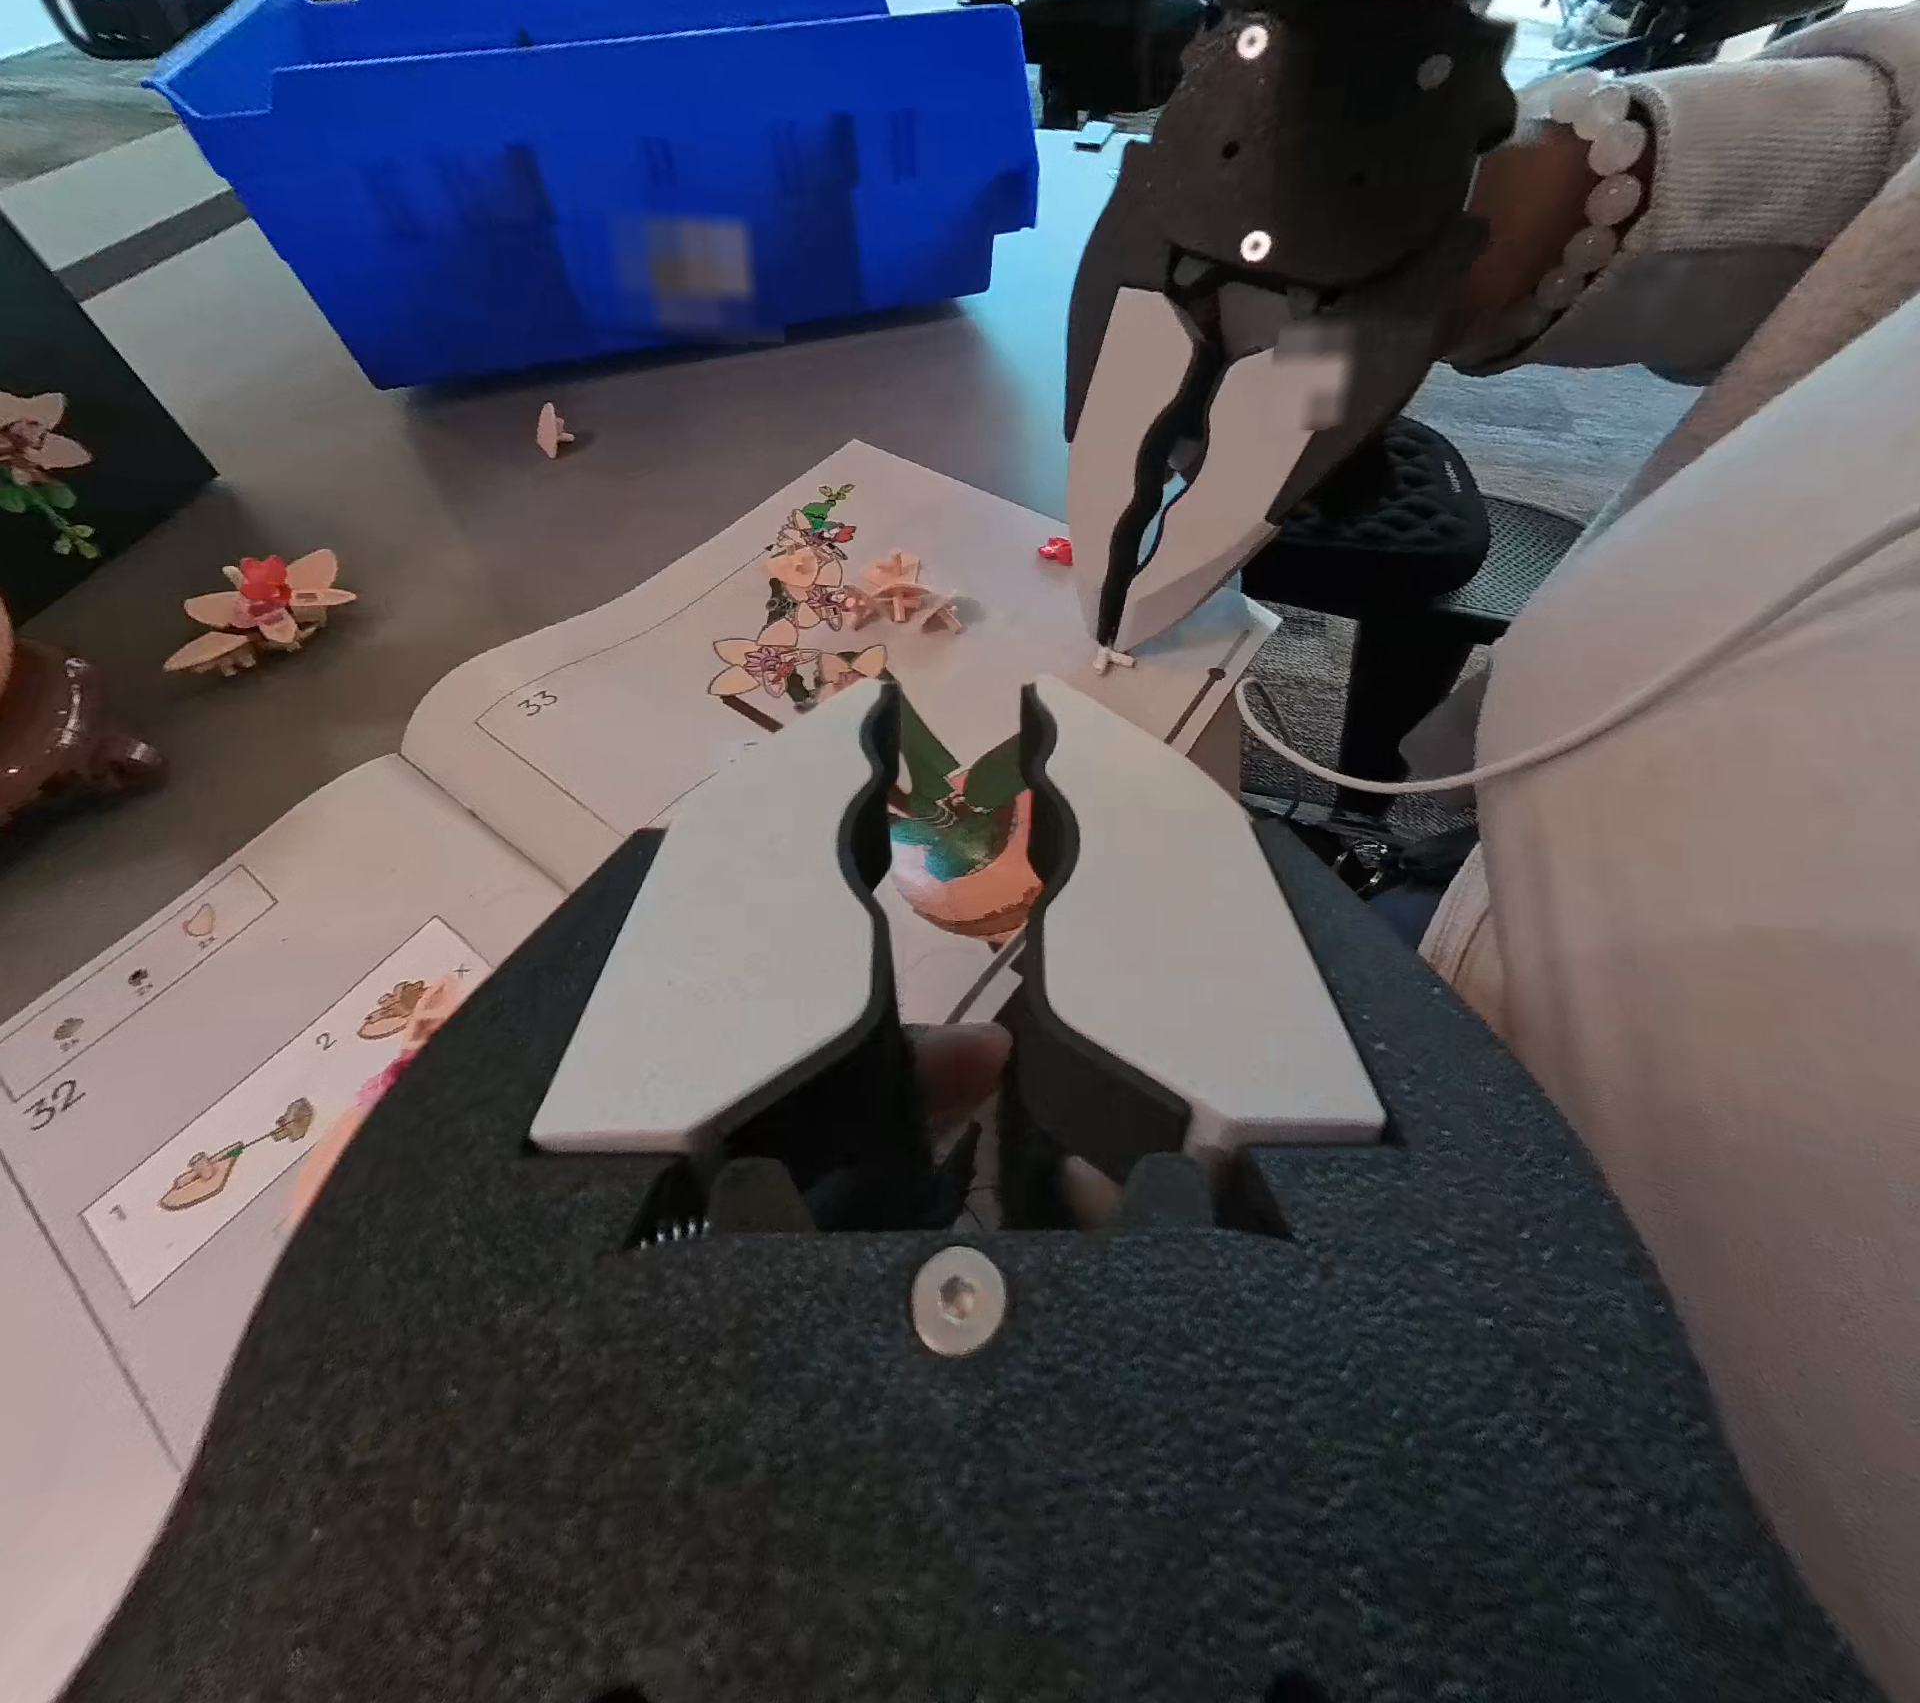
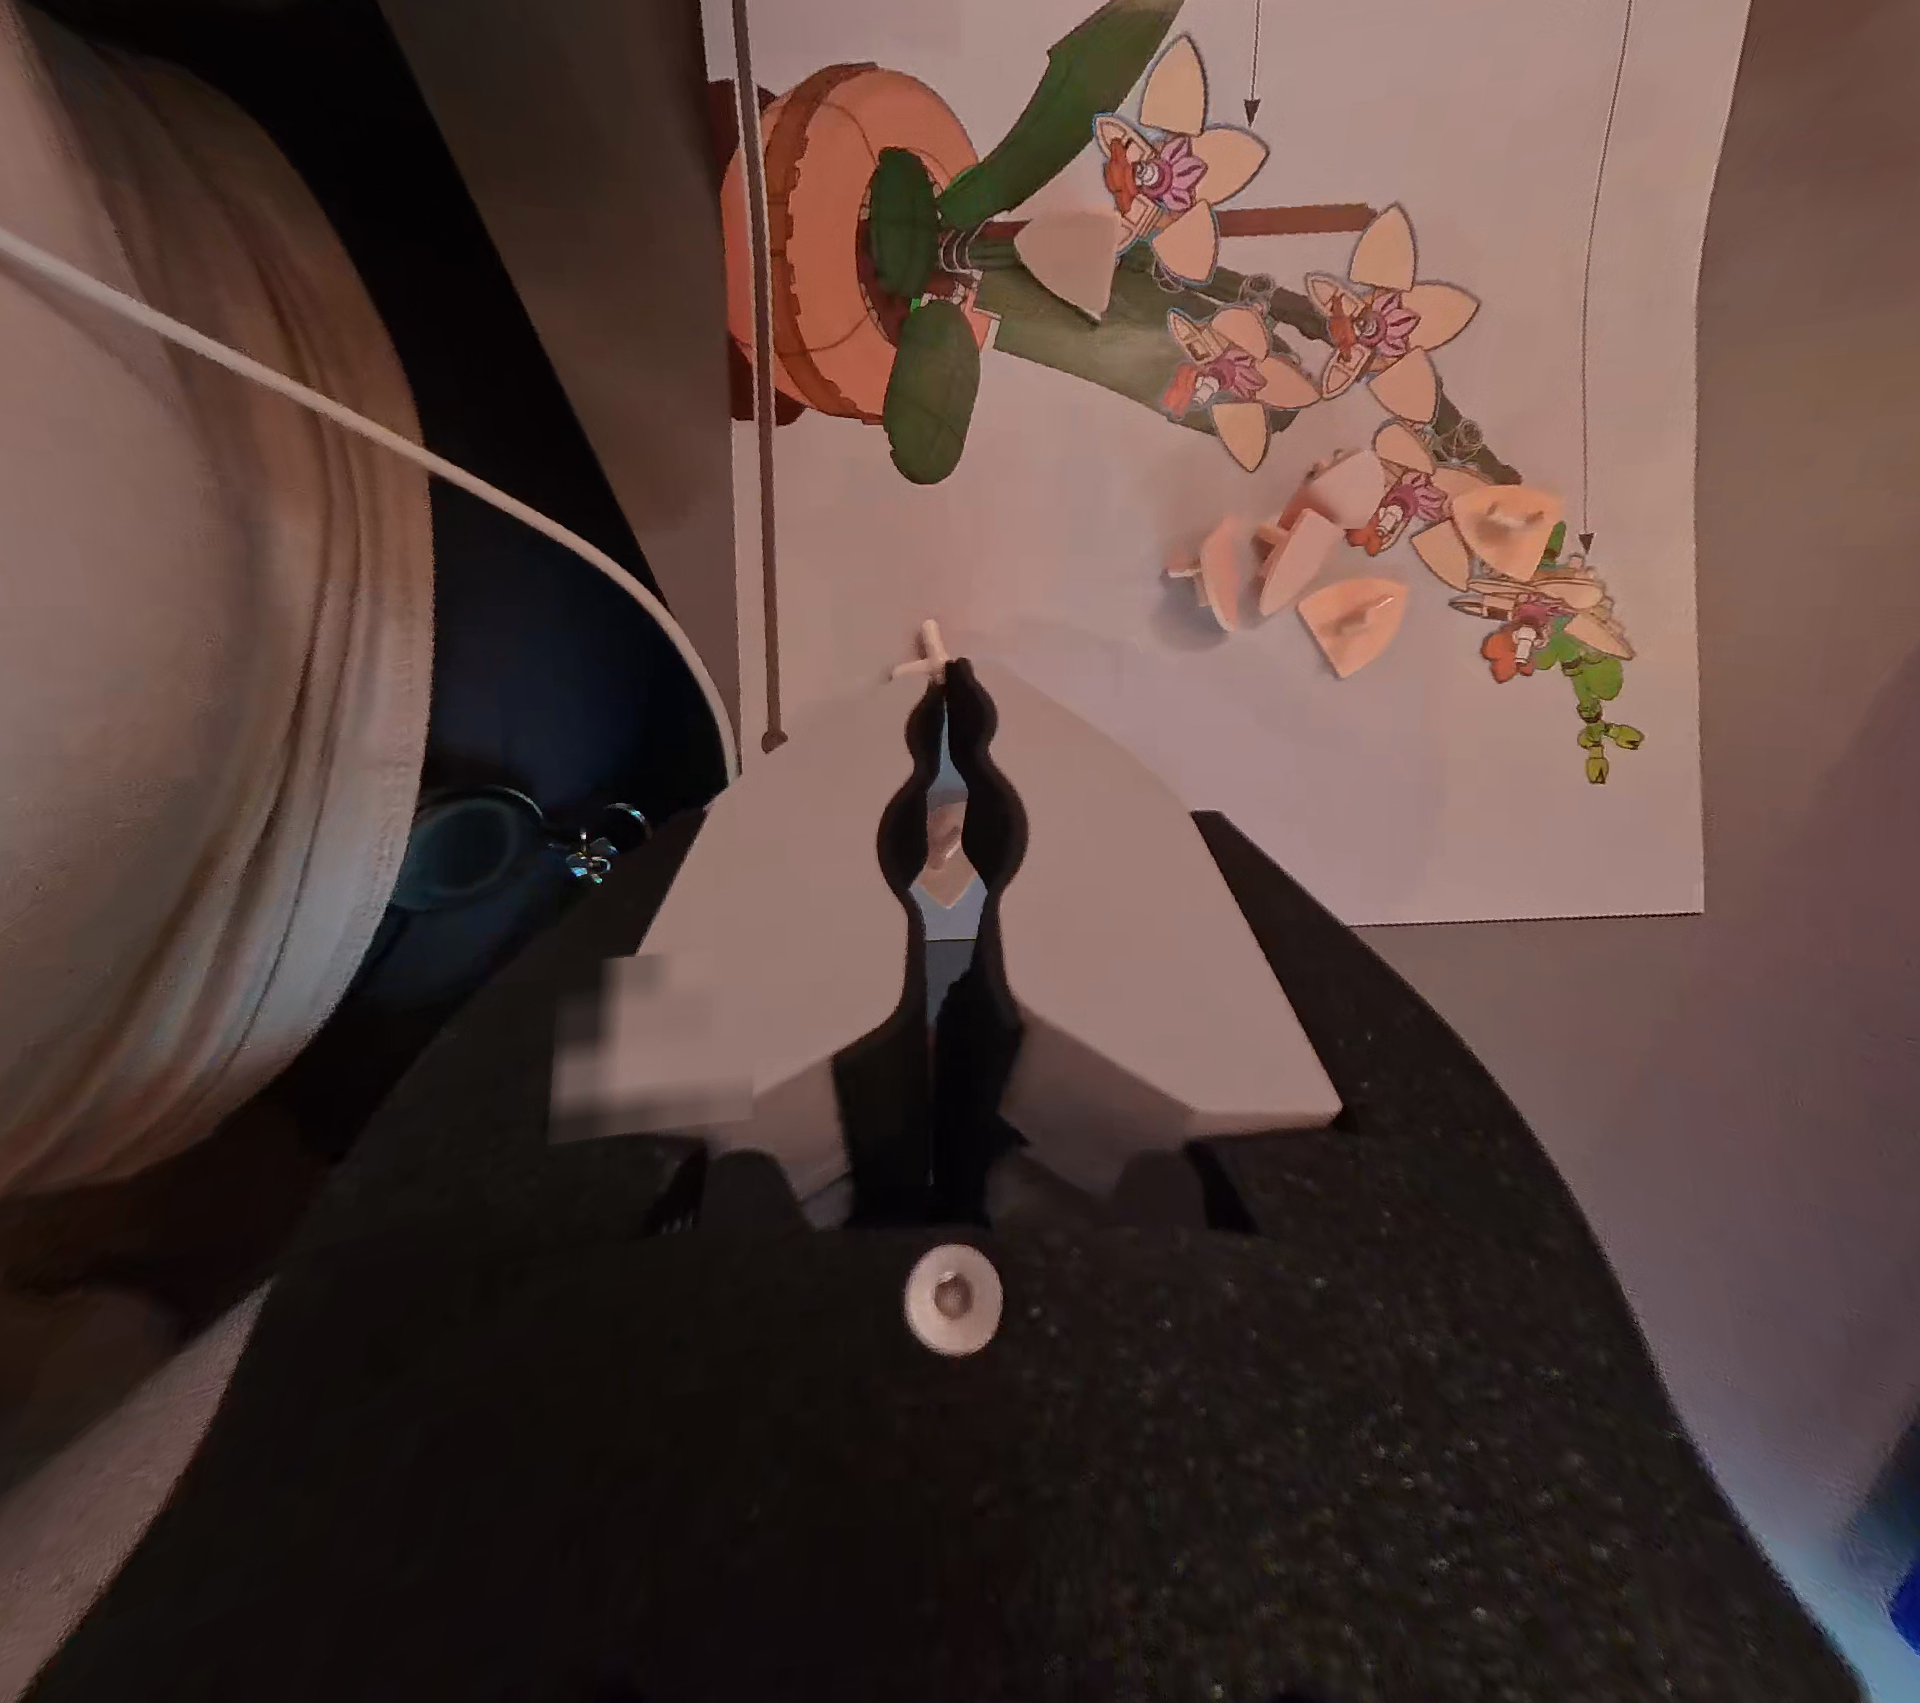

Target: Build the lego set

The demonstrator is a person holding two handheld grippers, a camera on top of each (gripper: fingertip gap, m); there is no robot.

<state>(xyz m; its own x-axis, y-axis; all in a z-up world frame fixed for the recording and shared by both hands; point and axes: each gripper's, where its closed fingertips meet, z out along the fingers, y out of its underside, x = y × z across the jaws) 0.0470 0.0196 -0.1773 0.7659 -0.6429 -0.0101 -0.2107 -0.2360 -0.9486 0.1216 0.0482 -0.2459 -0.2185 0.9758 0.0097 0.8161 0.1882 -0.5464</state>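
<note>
My left gripper (image 1: 958, 697) is open and empty, hovering over the open instruction booklet (image 1: 623, 697). My right gripper (image 2: 951, 674) points down at the booklet's page (image 2: 1351, 43) and is shut on a small white cross-shaped piece (image 2: 925, 661), which sticks out of its tips. It also shows in the left wrist view (image 1: 1108, 640), with the white piece (image 1: 1114, 661) touching the page's right edge. Several loose cream petals (image 2: 1299, 573) lie in a heap on the page; they also show in the left wrist view (image 1: 904, 593). One more petal (image 2: 1070, 256) lies on the printed plant.
A blue bin (image 1: 623, 167) stands at the back of the table. A built flower with a red centre (image 1: 265, 604) and a brown pot (image 1: 52, 718) sit at the left. A single petal (image 1: 554, 429) and a small red piece (image 1: 1055, 550) lie on the table. A person's sleeve (image 1: 1714, 822) fills the right. My hands' fingertips stand some 11 cm from each other.
</note>
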